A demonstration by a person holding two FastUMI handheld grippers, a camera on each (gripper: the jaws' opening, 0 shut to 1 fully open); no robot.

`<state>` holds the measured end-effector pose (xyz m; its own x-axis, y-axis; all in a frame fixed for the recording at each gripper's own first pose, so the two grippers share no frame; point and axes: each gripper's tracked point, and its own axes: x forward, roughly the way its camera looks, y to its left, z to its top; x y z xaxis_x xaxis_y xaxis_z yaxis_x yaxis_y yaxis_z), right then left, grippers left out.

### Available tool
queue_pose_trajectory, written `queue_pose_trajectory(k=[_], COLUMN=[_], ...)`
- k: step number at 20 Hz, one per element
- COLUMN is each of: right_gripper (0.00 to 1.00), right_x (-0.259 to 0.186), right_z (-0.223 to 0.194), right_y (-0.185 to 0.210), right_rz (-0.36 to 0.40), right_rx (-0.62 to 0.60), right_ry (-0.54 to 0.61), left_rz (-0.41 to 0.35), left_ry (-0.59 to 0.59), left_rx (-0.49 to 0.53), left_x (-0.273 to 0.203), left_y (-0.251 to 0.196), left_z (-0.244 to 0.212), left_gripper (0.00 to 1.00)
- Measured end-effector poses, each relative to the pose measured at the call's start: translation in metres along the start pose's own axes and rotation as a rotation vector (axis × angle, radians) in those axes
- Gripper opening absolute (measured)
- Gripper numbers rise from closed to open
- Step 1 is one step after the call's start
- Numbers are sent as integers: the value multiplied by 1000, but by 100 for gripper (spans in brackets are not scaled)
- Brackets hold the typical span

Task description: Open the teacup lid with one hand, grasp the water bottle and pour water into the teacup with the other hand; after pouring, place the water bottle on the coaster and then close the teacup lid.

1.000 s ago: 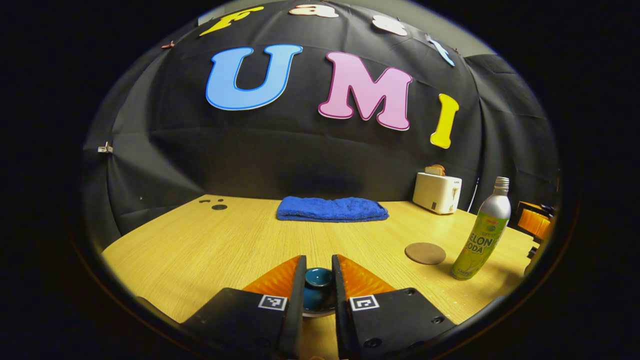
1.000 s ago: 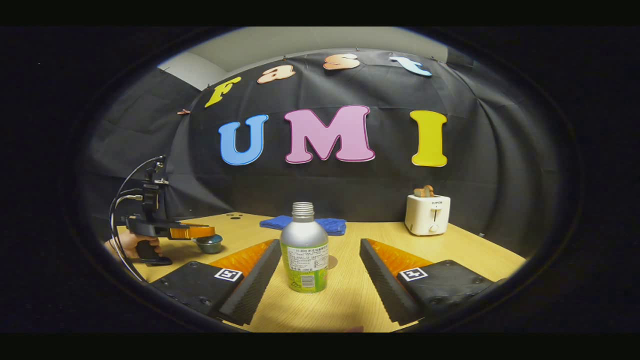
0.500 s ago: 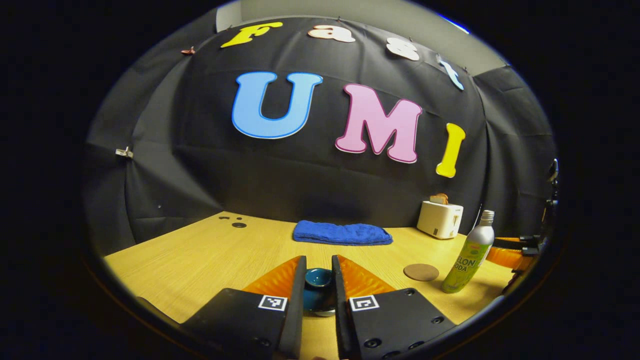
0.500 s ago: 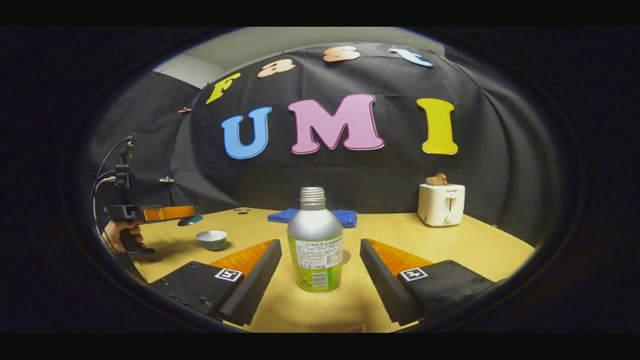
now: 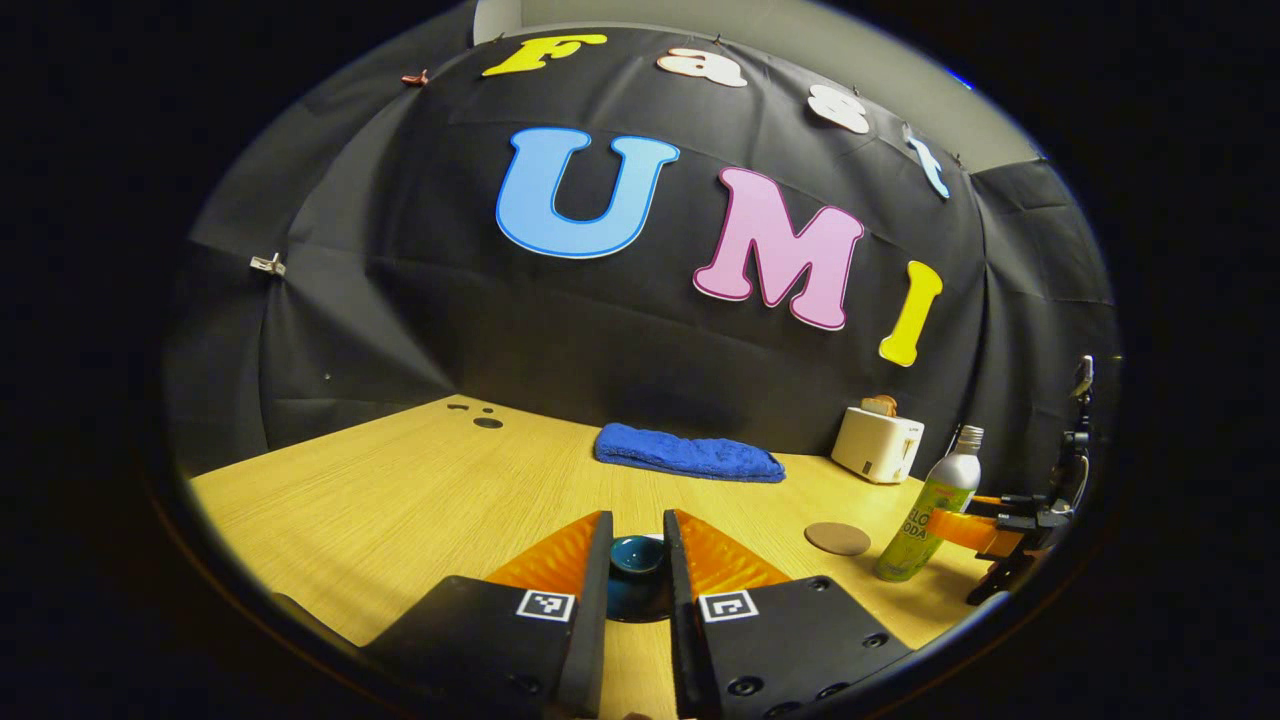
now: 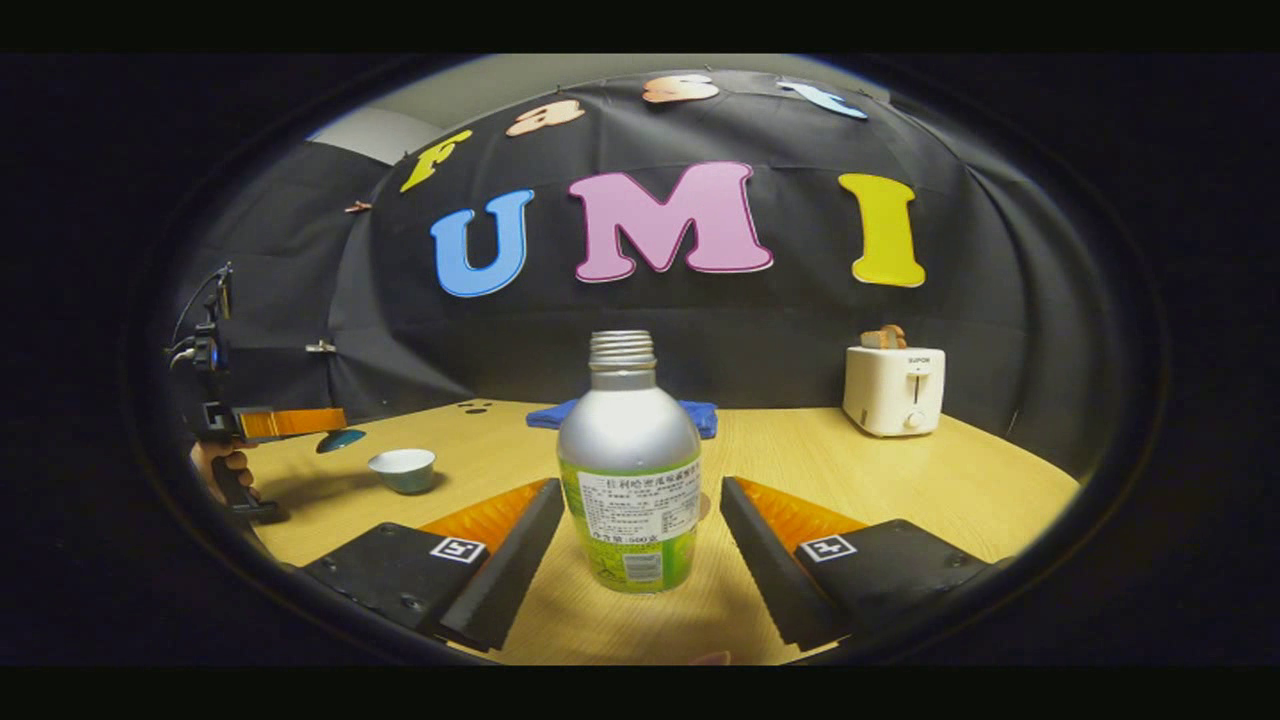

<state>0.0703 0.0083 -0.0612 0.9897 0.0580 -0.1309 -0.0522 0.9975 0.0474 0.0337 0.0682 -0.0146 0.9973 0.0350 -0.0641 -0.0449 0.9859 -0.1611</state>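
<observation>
The left gripper (image 5: pixel 637 545) has its jaws narrowed onto the dark teal teacup lid (image 5: pixel 637 555), both fingers pressing its knob, and holds it clear above the wooden table (image 5: pixel 400 500). In the right gripper view that gripper sits at far left with the lid at its tip (image 6: pixel 341 440), up and beside the uncovered teacup (image 6: pixel 402 468). The lid-off step appears done.

The step in hand, as I judge it, is the grasp of the bottle. The right gripper (image 6: pixel 640 545) has its jaws wide, one finger on each side of the upright, uncapped aluminium soda bottle (image 6: pixel 630 470), neither touching it. Next it needs to move slightly forward and close on the lower body, then carry it left to the teacup and tip it.

The round brown coaster (image 5: pixel 838 538) lies just beside the bottle, toward the blue folded towel (image 5: pixel 688 455).

Writing: the bottle's green label carries large lettering, cut off by its curve, plus fine print too small to make out. The white toaster (image 6: pixel 893 389) bears a small mark, not legible.
</observation>
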Motion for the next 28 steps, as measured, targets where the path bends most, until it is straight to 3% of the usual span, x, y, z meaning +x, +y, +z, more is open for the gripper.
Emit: queue_pose_trajectory(k=[1,3,6,7,12,19,28], right_gripper=[96,82,83,80,80,80,80], right_x=[-1,3,11,13,31,59,80], right_z=[-1,-1,6,15,50,32,31], right_y=[3,5,6,9,30,79,123], right_rz=[6,3,-10,-16,-61,-4,6], right_rx=[0,-16,-75,-117,-458,-815,-1358], right_ry=[5,12,34,26,-30,15,-42], left_rz=[-1,-9,-16,-14,4,9,18], left_ry=[-4,-6,-10,-13,-29,-33,-38], left_rx=[1,-6,-20,-25,-66,-126,-144], left_x=[-1,-2,-3,-3,-7,-9,-11], left_y=[0,-2,0,2,22,39,53], left_z=[2,2,4,6,13,14,14], left_gripper=[31,31,31,31,31,31,31])
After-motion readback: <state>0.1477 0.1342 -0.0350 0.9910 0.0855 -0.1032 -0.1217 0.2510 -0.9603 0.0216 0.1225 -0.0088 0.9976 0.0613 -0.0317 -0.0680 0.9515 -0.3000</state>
